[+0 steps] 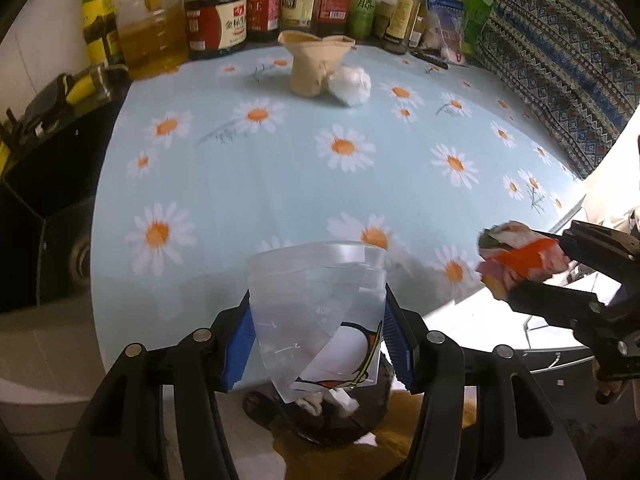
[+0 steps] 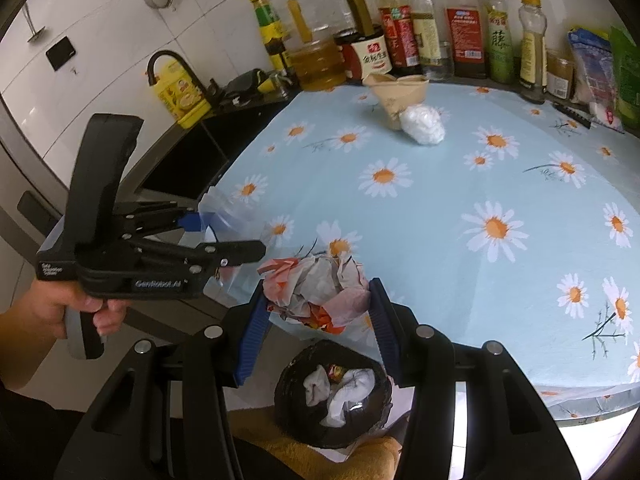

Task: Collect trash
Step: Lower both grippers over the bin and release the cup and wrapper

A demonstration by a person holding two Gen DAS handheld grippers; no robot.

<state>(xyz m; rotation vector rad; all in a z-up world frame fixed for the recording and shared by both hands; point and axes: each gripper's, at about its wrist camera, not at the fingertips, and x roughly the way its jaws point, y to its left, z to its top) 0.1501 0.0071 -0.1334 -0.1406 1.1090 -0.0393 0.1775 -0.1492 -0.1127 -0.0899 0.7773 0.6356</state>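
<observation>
My left gripper [image 1: 316,312] is shut on a clear plastic cup [image 1: 320,280] with a printed paper inside, held over the table's near edge. Below it stands a black-lined trash bin [image 1: 360,424] holding white tissues. My right gripper [image 2: 320,292] is shut on a crumpled red-and-white wrapper [image 2: 316,288], above the trash bin [image 2: 288,376]. The left wrist view shows the right gripper [image 1: 516,260] and its wrapper [image 1: 524,256] at the right. The right wrist view shows the left gripper [image 2: 228,232] at the left. A crushed brown paper cup [image 2: 398,96] and a white crumpled ball [image 2: 422,124] lie far back on the table.
A daisy-print tablecloth [image 2: 440,220] covers the table. Several sauce and oil bottles [image 2: 400,40] line its far edge, with snack packets [image 2: 596,72] at the right. A dark sink [image 2: 192,160] with a black tap lies to the left. A person's hand [image 2: 48,312] grips the left gripper's handle.
</observation>
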